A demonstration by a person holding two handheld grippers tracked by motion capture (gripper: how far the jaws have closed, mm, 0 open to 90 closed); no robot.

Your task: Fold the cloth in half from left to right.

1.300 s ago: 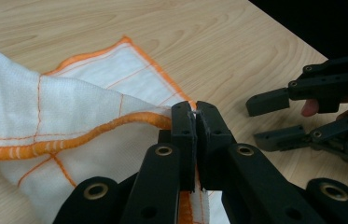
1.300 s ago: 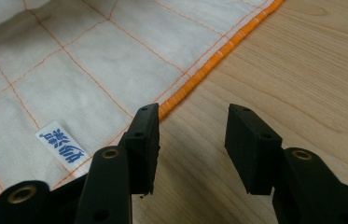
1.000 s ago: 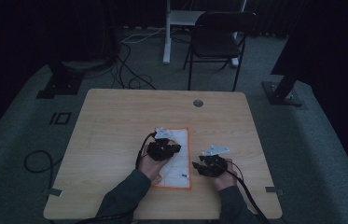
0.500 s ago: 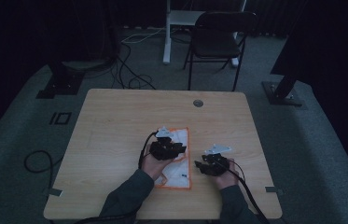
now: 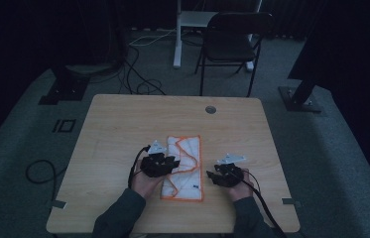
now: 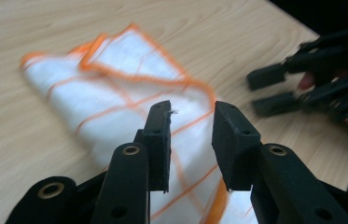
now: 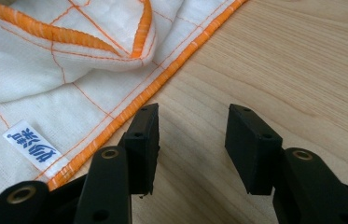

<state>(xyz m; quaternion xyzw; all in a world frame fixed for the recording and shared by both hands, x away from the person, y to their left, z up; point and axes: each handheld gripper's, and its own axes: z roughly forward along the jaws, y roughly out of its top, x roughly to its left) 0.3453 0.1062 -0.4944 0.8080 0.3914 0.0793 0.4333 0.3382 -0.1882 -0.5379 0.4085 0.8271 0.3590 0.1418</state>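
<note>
Two hand-held tools, both spread and empty, at a folded cloth on a wooden worktop.

Left tool: jaws parted, nothing between them, poised over the cloth's near part; seen from above, it sits at the cloth's left edge. Right tool: jaws parted, over bare wood just beside the cloth's orange hem, not touching it. Cloth: white with orange grid lines and orange border, folded over itself, small label with blue characters near one corner; lies at the worktop's middle, toward the person's side, between both tools. Chair stands beyond the far edge.
</note>
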